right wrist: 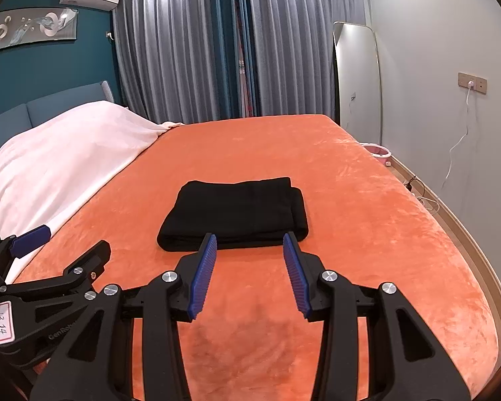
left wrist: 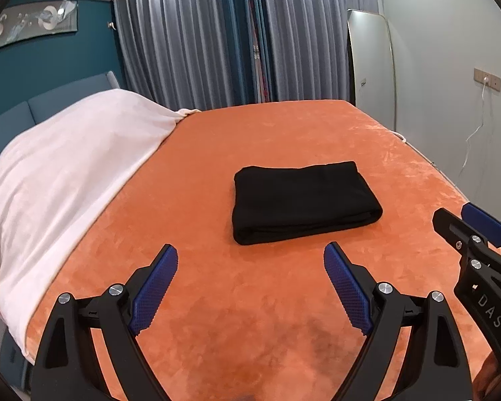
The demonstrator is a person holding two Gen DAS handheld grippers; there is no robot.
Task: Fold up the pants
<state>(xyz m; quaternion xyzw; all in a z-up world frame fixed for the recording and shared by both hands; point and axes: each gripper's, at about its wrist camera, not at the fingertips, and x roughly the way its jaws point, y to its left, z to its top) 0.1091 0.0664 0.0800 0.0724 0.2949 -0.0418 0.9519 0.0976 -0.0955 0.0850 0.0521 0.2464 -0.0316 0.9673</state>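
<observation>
Pants point(left wrist: 304, 202) sit folded into a compact black rectangle mid-frame on the orange bedspread point(left wrist: 284, 133), long axis running left-right across both views. Left gripper point(left wrist: 250, 287) and right gripper point(right wrist: 247, 274) both hang with jaws apart, holding nothing, pulled back toward the bottom of the frame with the bundle straight ahead. Right looks nearer, its tips just short of the near folded edge; folding looks essentially done, nothing left but maybe a tidy-up.
</observation>
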